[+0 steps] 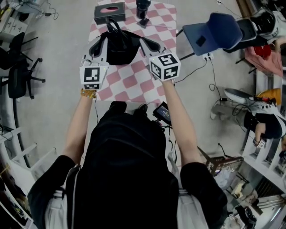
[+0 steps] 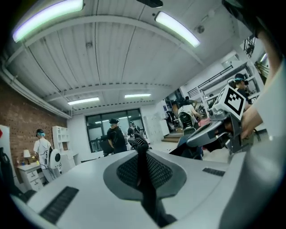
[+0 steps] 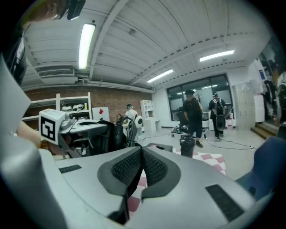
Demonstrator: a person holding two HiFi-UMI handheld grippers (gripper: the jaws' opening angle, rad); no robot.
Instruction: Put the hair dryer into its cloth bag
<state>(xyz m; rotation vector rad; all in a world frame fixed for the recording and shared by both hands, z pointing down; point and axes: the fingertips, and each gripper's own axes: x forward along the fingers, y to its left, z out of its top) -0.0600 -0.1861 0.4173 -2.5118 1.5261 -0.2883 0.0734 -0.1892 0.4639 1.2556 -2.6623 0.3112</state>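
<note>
- Two grippers are held out in front of the person, one on each side of the cloth bag [image 1: 119,51]. Both are closed down; neither stands wide.
- L side: the left gripper [image 2: 139,152] is clamped on a black strip [image 2: 146,192] that runs up between its pads and is ribbed at the top end. It is judged to be a drawstring or rim tape of the bag.
- R side: the right gripper [image 3: 142,152] is closed on a thin dark fabric edge [image 3: 126,194], prob. the opposite rim.
- The bag is hung between the two grippers above the checked table [image 1: 134,87], mouth upward.
- Bag handling (est.): soft, limp and light, so no shape is kept unless the rim is stretched from both sides. Hold is best taken at the rim or drawstring, at opp. points.
- The hair dryer is not plainly made out in any view. Dark loops [image 1: 114,27] are seen standing out of the bag mouth. Whether they are cord, handle or bag straps cannot be told.
- Dryer handling (est.): a rigid, smooth shell is expected, noticeably heavier than the bag, w/ a floppy cord.
  - The handle is the part to be gripped, not the nozzle or cord.
  - The rim may be dragged out of the pads once that weight is let into the bag.
- Farther along the table, beyond the bag, a black box [image 1: 109,13] and an upright dark cylinder [image 1: 143,9] are seen. What the cylinder is cannot be settled.
</note>
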